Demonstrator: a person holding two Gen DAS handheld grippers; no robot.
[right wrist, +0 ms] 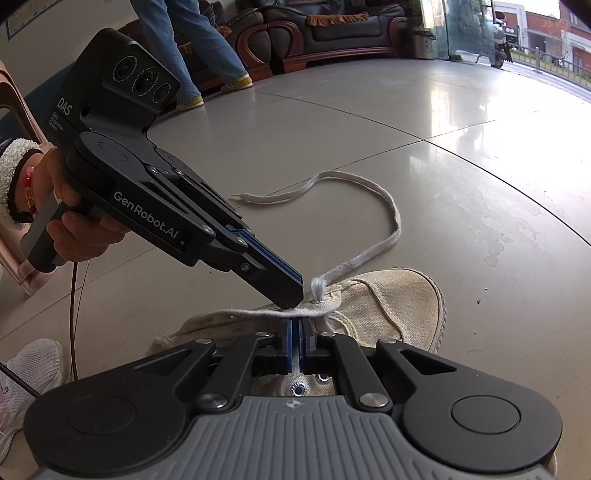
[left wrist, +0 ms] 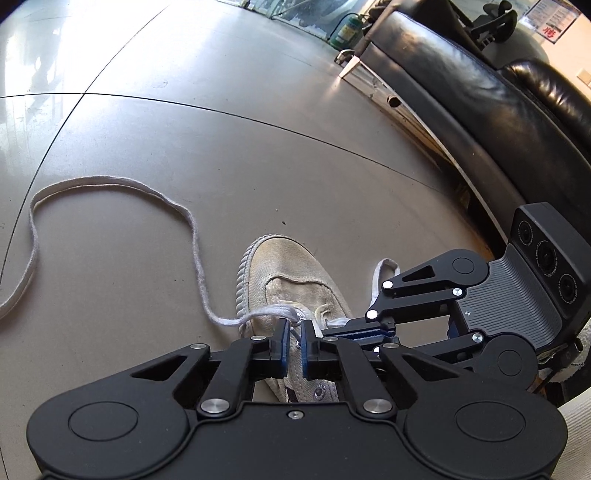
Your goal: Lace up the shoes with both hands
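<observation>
Both grippers sit over the shoe (right wrist: pixel 391 306). Left gripper (left wrist: pixel 294 345), narrow gap, nearest the eyelet; right gripper (right wrist: pixel 295 345) nearly closed, lace (right wrist: pixel 373 254) trailing toeward.

The left gripper's (left wrist: pixel 294 345) black body is covering the heel end of the canvas shoe (left wrist: pixel 291 280). The shoelace (left wrist: pixel 110 182) is running off the picture's left edge, so its far end is staying out of sight there. Across the room, a person in jeans (right wrist: pixel 184 44) is showing only from the legs down. The wall poster's (left wrist: pixel 552 16) writing is blurring beyond reading.
</observation>
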